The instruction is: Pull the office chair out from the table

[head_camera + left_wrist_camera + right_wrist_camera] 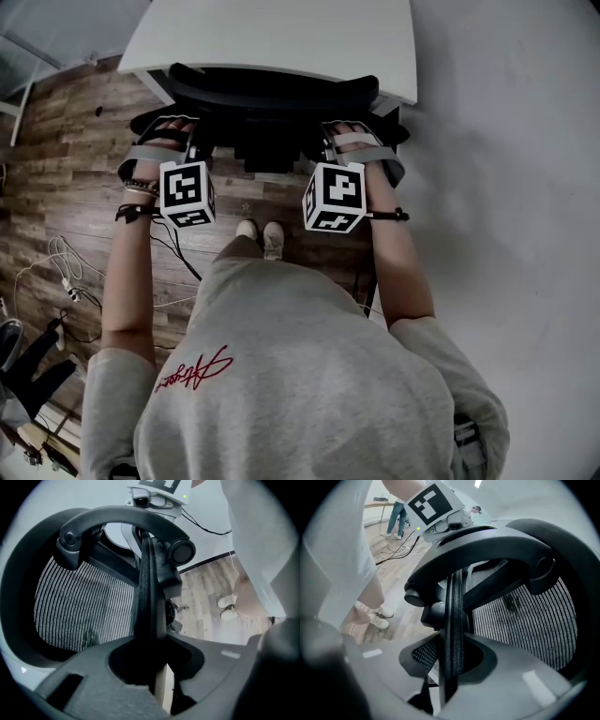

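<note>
The black office chair (272, 89) stands tucked under the white table (281, 37), its curved backrest top toward me. My left gripper (199, 141) clamps the left part of the backrest's upper edge, and my right gripper (326, 142) clamps the right part. In the left gripper view the thin backrest frame (147, 597) runs upright between the jaws of the left gripper (151, 667), with the mesh (79, 611) to its left. In the right gripper view the same frame edge (454, 611) sits pinched in the right gripper (451, 667), mesh (520, 620) to the right.
Wood-plank floor (66, 141) lies left of the chair, with loose cables (66, 267) on it. My shoes (261, 234) stand just behind the chair. A pale wall (506, 141) rises at the right. Other people (398, 513) stand far back.
</note>
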`<state>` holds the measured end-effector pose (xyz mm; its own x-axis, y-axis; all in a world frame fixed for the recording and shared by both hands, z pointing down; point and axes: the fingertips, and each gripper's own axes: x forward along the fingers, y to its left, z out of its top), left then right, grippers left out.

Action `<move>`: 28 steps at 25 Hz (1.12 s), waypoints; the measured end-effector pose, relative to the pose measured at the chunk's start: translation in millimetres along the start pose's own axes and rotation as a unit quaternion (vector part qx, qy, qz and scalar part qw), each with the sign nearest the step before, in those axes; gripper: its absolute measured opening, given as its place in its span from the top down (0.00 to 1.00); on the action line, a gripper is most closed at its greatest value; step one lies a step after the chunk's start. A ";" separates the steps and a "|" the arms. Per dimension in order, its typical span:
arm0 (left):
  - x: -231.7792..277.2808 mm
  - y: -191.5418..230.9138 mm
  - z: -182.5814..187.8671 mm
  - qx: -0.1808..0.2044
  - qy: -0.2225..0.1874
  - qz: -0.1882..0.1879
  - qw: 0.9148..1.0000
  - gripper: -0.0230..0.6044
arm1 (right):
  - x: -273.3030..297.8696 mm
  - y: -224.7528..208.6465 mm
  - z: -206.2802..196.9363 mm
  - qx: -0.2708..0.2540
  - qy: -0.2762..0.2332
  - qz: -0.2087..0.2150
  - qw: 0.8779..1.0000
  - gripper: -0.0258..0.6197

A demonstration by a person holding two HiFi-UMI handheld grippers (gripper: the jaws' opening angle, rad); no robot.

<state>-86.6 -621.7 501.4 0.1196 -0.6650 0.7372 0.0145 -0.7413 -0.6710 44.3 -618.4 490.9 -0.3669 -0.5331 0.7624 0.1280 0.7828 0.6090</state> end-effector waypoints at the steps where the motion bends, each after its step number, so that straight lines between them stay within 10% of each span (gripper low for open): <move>1: 0.3 0.1 -0.2 0.002 -0.001 0.003 1.000 0.84 | 0.5 -0.1 0.1 0.001 0.000 0.001 1.000 0.81; 28: -66.2 -64.5 2.9 0.016 -0.019 0.016 1.000 0.85 | -53.0 70.9 38.4 0.033 0.016 0.016 0.999 0.80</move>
<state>-92.6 -529.7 495.6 0.1589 -0.6839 0.7121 0.0414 -0.7160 -0.6969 37.5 -522.2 485.3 -0.3332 -0.5166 0.7887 0.0770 0.8188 0.5689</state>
